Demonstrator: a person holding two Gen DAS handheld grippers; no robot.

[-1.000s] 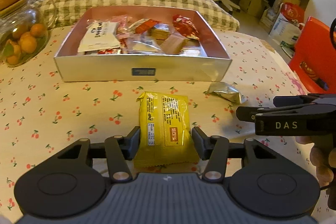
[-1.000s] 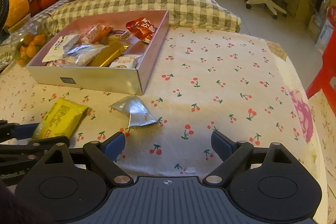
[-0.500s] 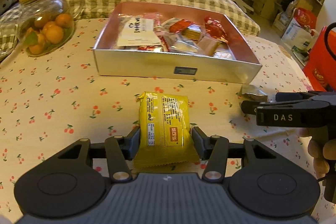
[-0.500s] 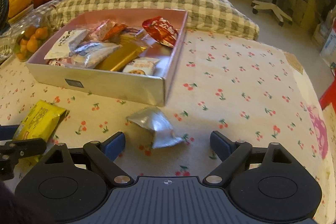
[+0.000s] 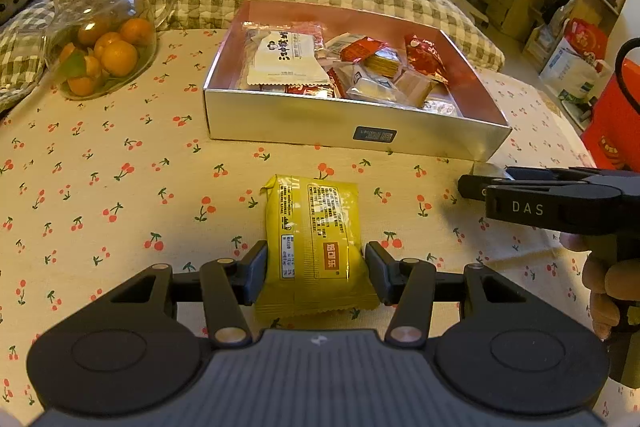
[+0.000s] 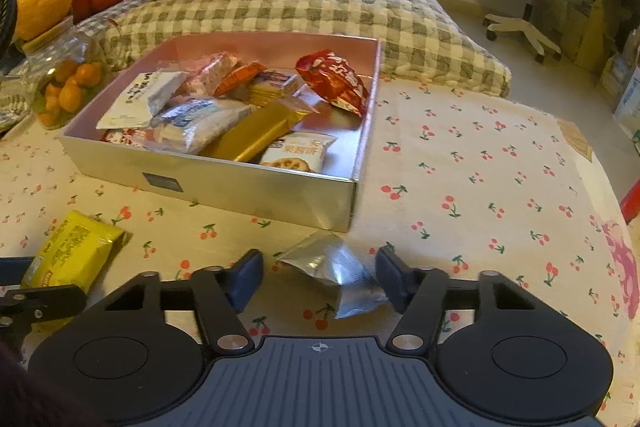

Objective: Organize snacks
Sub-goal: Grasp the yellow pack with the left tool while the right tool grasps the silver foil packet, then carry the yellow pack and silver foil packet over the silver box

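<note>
Your working surface is the cherry-print tablecloth (image 6: 480, 163), and on it, toward the far side, stands the silver box (image 6: 256, 187), already holding a heap of wrapped snacks with bare floor left only at its near right corner. Two packets are outside it, both on the near side. The larger, the yellow packet (image 5: 314, 247), sits lengthwise in your left gripper (image 5: 316, 277); both pads are pressed to its long edges, so that one is held at a narrow setting, well short of the box wall. The smaller, the silver foil packet (image 6: 340, 273), lies just before the box's near right corner and between the fingers of your right gripper (image 6: 320, 277), whose jaws have just been closing. The right-hand pad (image 6: 390, 277) is at the crumpled foil edge; the left-hand pad (image 6: 246, 277) is apart from it, with cloth visible in the gap, so I judge this grip not yet made. To finish it well, close until both pads bear on the foil body rather than its thin tail, since the wrapper looks slack and may fold or slip. Lift clear of the box wall before moving over it, and aim for the open corner.
</note>
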